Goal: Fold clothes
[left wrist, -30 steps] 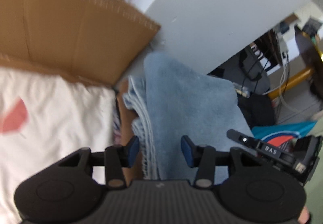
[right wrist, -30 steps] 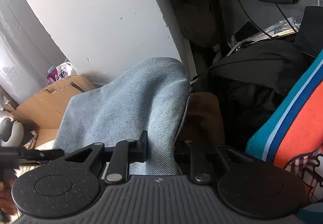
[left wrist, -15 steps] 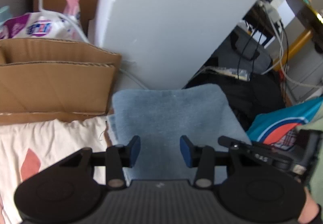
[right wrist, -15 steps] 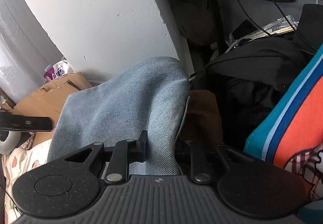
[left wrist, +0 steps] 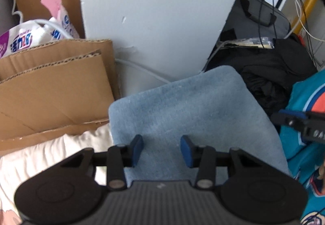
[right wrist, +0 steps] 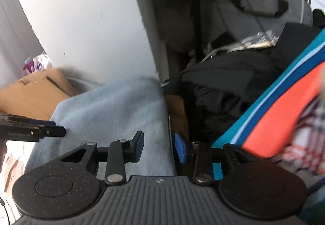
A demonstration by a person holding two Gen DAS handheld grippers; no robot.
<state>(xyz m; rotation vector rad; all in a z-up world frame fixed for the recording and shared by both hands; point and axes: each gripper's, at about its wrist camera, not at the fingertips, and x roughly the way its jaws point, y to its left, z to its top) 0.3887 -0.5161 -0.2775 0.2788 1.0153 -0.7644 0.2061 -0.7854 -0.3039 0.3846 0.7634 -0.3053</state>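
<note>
One blue denim garment [left wrist: 193, 111] lies folded into a compact, squarish bundle, its far edge close to the foot of a pale wall panel [left wrist: 162, 17], with cardboard [left wrist: 52, 91] to its left and a dark heap of clothes [left wrist: 272, 74] to its right. It looks already folded, so this piece seems finished or nearly so. The left gripper [left wrist: 161, 150] hovers over the bundle's near part with its jaws apart and nothing pressed between them. The right gripper [right wrist: 157, 148] sits at the bundle's right edge; its jaws have just been opening, and the cloth edge lies in the gap with the pads clear of it, so I judge the grip released. What is left, as far as I can tell: a cream cloth [left wrist: 61, 154] spreads out at the left, and a teal and orange shirt [left wrist: 304, 107] waits at the right, both apparently still to be folded
</note>
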